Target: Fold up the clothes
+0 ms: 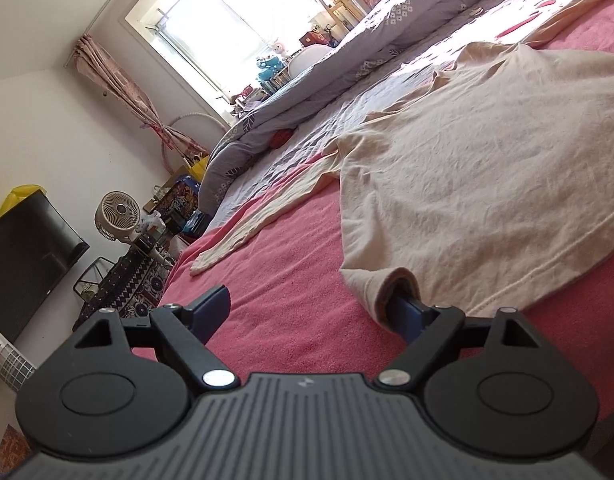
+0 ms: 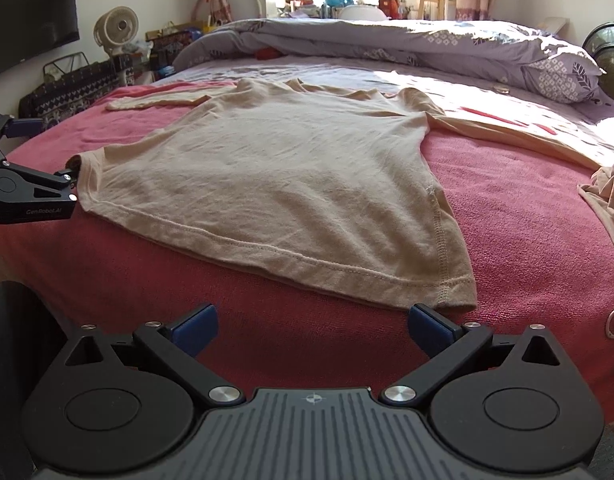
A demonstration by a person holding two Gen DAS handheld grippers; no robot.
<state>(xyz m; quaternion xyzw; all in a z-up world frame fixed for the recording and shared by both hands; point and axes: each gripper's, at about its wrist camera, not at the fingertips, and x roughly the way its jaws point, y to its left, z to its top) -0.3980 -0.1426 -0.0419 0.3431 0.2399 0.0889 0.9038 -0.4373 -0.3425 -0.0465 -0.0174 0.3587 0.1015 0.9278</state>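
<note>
A beige long-sleeved shirt (image 2: 275, 172) lies spread flat on the pink blanket (image 2: 527, 208), hem toward me and sleeves stretched out to both sides. My right gripper (image 2: 313, 326) stands open at the bed's near edge, nothing between its blue pads; its right finger (image 2: 431, 326) sits just short of the hem's right corner. My left gripper (image 1: 307, 308) is open at the hem's left corner. Its right finger (image 1: 409, 312) pokes into the hem opening of the shirt (image 1: 487, 184); its left finger (image 1: 211, 308) hangs over bare blanket. The left gripper (image 2: 55, 148) also shows in the right wrist view.
A second beige garment (image 2: 607, 200) lies crumpled at the bed's right edge. A lilac duvet (image 2: 387, 40) and pillow (image 2: 559, 76) fill the far side of the bed. Left of the bed stand a fan (image 2: 117, 30), a dark screen (image 2: 31, 20) and boxes.
</note>
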